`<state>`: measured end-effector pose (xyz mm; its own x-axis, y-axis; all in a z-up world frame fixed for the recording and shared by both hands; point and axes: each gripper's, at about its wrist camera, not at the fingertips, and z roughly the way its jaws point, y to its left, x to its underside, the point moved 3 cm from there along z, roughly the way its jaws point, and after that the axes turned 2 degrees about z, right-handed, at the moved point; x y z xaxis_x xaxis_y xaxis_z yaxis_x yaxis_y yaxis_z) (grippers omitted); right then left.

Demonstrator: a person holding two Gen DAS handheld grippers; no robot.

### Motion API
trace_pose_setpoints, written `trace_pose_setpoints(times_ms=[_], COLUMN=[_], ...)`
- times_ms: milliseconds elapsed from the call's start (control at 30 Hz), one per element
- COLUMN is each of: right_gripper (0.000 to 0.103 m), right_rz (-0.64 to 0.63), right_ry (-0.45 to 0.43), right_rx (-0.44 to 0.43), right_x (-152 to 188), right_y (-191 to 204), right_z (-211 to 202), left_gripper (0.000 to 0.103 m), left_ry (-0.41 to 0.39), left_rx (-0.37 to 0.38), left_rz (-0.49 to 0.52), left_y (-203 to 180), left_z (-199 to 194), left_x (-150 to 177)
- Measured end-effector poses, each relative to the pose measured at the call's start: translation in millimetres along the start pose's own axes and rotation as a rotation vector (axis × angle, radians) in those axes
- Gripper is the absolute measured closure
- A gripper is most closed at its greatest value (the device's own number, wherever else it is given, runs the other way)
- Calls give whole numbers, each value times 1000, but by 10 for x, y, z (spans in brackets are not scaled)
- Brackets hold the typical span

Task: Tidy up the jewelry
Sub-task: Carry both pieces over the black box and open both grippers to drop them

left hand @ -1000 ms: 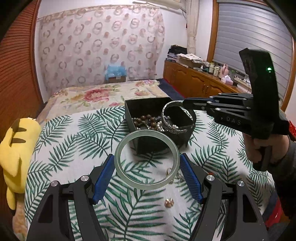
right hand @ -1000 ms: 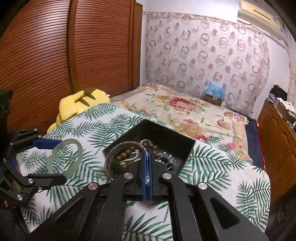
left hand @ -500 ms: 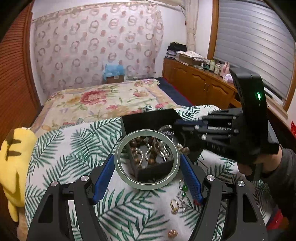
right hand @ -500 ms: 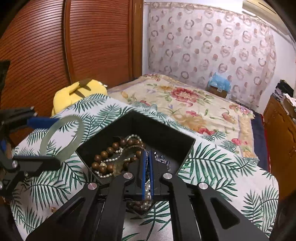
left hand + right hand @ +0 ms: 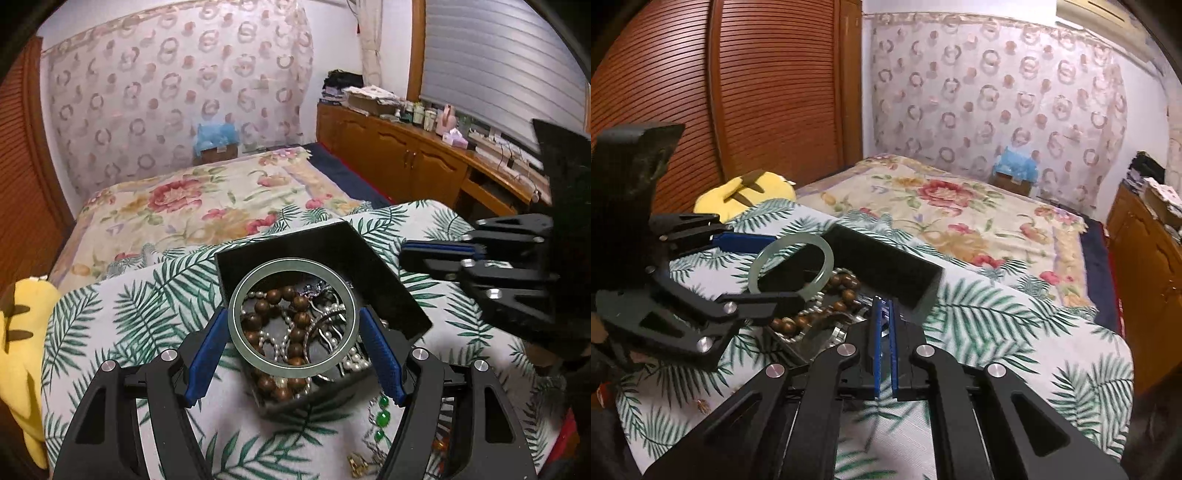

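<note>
My left gripper (image 5: 293, 325) is shut on a pale green jade bangle (image 5: 236, 334), held level just above the black jewelry box (image 5: 373, 266). The box holds brown wooden beads (image 5: 275, 297), pearls and a silver bangle (image 5: 325, 336). The jade bangle also shows in the right wrist view (image 5: 827, 258), over the box (image 5: 886, 262). My right gripper (image 5: 884, 306) is shut with nothing between its pads, beside the box's near right side. It shows at the right in the left wrist view (image 5: 406, 254).
The box sits on a palm-leaf cloth (image 5: 129, 314). A green bead piece (image 5: 382, 417) and small gold earrings (image 5: 356, 463) lie on the cloth near me. A yellow plush toy (image 5: 18, 332) lies at the left. A floral bed (image 5: 207, 206) and wooden cabinets (image 5: 399, 158) stand behind.
My left gripper has carried the jade bangle forward to over the box. My right gripper has left the silver bangle in the box and drawn back to the right, shut.
</note>
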<state>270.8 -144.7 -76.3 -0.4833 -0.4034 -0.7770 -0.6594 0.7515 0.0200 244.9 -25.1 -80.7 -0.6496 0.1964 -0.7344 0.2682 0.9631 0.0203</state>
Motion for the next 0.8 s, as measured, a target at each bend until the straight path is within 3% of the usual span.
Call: trace_pose_setpoints(times_ms=[433, 800], right_gripper=[99, 98], right_rz=[67, 89], right_ry=[-7, -3], right_rx=[60, 88], right_x=[202, 319], right_y=[-293, -291], right_z=[-170, -278], left_gripper=[34, 33], left_ry=[53, 25], left_rx=[-40, -36], left_rz=[74, 50], left_y=[-35, -65], left_z=[436, 312], left_x=[-113, -135])
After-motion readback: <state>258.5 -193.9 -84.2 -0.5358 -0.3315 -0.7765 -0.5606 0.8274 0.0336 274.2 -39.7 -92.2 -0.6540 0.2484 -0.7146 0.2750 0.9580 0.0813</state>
